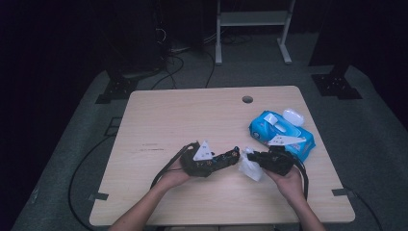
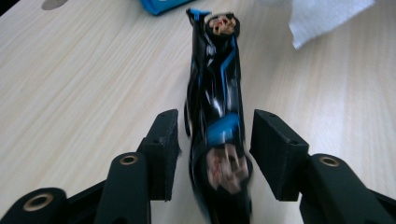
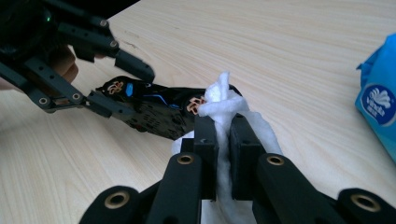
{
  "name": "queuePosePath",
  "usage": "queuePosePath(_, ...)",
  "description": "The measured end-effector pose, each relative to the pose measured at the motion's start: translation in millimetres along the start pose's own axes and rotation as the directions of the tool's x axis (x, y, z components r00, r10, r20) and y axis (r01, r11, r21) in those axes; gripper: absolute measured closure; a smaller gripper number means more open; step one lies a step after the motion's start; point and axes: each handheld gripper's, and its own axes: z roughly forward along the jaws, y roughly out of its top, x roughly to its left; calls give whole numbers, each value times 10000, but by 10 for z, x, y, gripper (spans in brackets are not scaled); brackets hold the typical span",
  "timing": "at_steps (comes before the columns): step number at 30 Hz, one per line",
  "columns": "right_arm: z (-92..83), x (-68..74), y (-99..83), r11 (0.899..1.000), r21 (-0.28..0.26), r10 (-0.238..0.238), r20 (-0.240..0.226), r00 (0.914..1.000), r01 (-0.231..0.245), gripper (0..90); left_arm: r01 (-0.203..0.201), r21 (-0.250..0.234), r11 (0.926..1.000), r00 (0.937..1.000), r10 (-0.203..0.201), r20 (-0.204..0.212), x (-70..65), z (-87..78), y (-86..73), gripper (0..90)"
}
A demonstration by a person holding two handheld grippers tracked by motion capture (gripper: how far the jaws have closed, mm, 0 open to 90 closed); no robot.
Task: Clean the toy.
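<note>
Nearest us on the wooden table [image 1: 159,115], our two hands meet at the middle of the front edge. We carry the left gripper [image 2: 215,154] with its jaws spread on either side of a black toy car with blue trim [image 2: 215,107]; the pads stand clear of its flanks, so the car lies between them and is not pinched. It seems to rest on the tabletop, though blur keeps us from being sure. Just beside it, our right gripper [image 3: 223,140] has its jaws pressed together on a bunched white wipe [image 3: 219,100], whose crumpled tip touches the car's end by a wheel.

We judge that we are wiping the toy clean, and that this is a pause to change the hold on it. Next we would need to close the left jaws on the car's sides so it stays steady, then draw the wipe along the body without pushing the car away.

Farther off, to the right, lies the blue pack of wet wipes [image 1: 284,132], and behind it a small white case [image 1: 293,116].
</note>
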Motion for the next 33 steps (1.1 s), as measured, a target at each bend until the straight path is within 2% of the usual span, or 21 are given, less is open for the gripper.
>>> queuePosePath(1,0,0,0,10000,0,0,0,10000,0,830,-60,155,9999,10000,60,27,11,32,61,510)
queuePosePath(2,10,-26,-24,9999,49,95,-20,10000,-95,830,-135,512,9986,9998,126,171,35,106,176,498)
queuePosePath(6,35,-80,-49,9997,106,216,-29,9998,-216,830,-320,1051,9939,9989,283,370,54,254,365,497)
queuePosePath(7,35,-80,-49,9997,106,216,-29,9998,-216,830,-320,1051,9939,9989,283,370,54,254,365,497)
queuePosePath(8,42,-93,-47,9995,124,277,-44,9996,-276,830,-313,1381,9899,9986,251,466,68,318,427,497)
queuePosePath(10,56,-105,-49,9996,91,265,-76,9996,-264,830,-376,1713,9845,9983,296,496,81,394,490,497)
queuePosePath(12,64,-105,-50,9994,131,316,-73,9995,-315,829,-358,1799,9830,9983,269,518,87,416,510,496)
queuePosePath(13,71,-108,-52,9994,146,309,-75,9995,-308,829,-368,1934,9804,9983,271,525,90,442,538,496)
queuePosePath(14,87,-124,-58,9993,196,315,-83,9995,-314,829,-424,2200,9746,9978,300,594,92,492,594,496)
queuePosePath(15,87,-124,-58,9993,196,315,-83,9995,-314,829,-424,2200,9746,9978,300,594,92,492,594,497)
queuePosePath(16,103,-142,-66,9991,213,378,-110,9992,-375,830,-525,2515,9664,9971,368,666,86,554,650,498)
queuePosePath(17,103,-142,-66,9991,213,378,-110,9992,-375,830,-525,2515,9664,9971,368,666,86,554,650,512)
queuePosePath(21,126,-179,-89,9978,283,603,-136,9981,-599,829,-762,3147,9461,9952,525,830,60,664,706,563)
queuePosePath(22,142,-193,-107,9974,339,647,-136,9978,-642,829,-661,3163,9463,9948,378,949,72,680,725,569)
queuePosePath(26,172,-211,-134,9960,539,726,-147,9972,-718,829,-765,2975,9516,9940,495,973,62,669,739,581)
queuePosePath(28,175,-232,-139,9951,563,817,-149,9965,-807,829,-681,2546,9646,9944,450,956,61,622,743,582)
queuePosePath(29,175,-232,-139,9951,563,817,-149,9965,-807,829,-681,2546,9646,9944,450,956,61,622,743,582)
queuePosePath(30,165,-260,-145,9938,519,993,-140,9950,-984,829,-535,2159,9749,9948,334,957,76,565,766,582)
queuePosePath(31,165,-260,-145,9938,519,993,-140,9950,-984,829,-535,2159,9749,9948,334,957,76,565,766,582)
queuePosePath(32,141,-296,-147,9926,402,1153,-153,9932,-1146,830,-423,1648,9854,9954,272,924,94,466,821,582)
queuePosePath(33,141,-296,-147,9926,402,1153,-153,9932,-1146,830,-423,1648,9854,9954,272,924,94,466,821,582)
